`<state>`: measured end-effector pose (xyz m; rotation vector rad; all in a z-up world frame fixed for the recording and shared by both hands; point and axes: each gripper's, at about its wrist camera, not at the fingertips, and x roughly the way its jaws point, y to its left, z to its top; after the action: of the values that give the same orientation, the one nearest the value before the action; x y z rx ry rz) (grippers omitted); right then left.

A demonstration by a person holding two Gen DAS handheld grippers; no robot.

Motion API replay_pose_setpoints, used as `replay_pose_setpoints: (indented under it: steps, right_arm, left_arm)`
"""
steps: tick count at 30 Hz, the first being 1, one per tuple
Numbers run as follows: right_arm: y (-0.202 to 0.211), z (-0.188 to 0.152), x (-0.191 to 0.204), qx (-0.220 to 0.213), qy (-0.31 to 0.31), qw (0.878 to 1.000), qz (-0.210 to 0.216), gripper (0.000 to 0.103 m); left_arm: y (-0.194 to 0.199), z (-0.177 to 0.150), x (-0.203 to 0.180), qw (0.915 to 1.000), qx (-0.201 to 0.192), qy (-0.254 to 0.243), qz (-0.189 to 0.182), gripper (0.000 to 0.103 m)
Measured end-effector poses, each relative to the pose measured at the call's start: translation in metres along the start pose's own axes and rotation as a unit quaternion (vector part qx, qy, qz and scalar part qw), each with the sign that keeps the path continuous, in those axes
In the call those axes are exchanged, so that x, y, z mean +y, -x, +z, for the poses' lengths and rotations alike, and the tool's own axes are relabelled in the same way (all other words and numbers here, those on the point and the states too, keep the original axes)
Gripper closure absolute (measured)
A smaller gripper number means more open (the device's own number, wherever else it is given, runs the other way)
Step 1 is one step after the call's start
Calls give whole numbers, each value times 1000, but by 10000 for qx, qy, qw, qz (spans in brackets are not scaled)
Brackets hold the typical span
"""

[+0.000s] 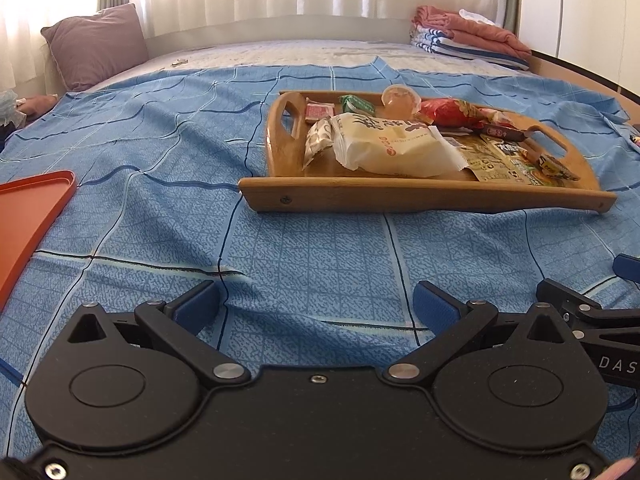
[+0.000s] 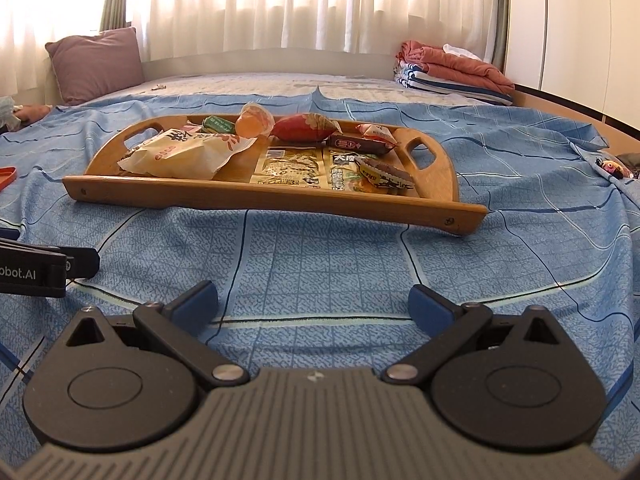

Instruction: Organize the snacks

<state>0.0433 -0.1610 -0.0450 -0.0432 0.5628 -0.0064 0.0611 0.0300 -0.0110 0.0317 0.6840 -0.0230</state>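
A wooden tray (image 1: 424, 196) (image 2: 280, 198) lies on the blue checked bedspread and holds several snacks: a big white packet (image 1: 396, 146) (image 2: 184, 152), a red bag (image 1: 452, 112) (image 2: 304, 128), a jelly cup (image 1: 400, 100) (image 2: 254, 120), a green packet (image 1: 356, 105) (image 2: 218, 123), flat yellow-green packets (image 1: 500, 160) (image 2: 296, 166) and small wrapped cookies (image 2: 386, 174). My left gripper (image 1: 316, 304) is open and empty, low over the bedspread, short of the tray. My right gripper (image 2: 314, 300) is open and empty, also short of the tray.
An orange plastic tray (image 1: 32, 216) lies at the left; its corner shows in the right wrist view (image 2: 7, 176). A mauve pillow (image 1: 96, 46) and folded towels (image 1: 472, 34) sit at the bed's far end. Each gripper shows at the other view's edge.
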Motion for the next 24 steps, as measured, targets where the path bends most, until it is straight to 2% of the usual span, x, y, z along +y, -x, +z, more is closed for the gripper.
replay_pose_setpoints:
  steps: [24]
  right_arm:
    - [0,0,0,-1,-10,10000,7,0]
  left_arm:
    - [-1,-1,0,10000,17,-42,3,0]
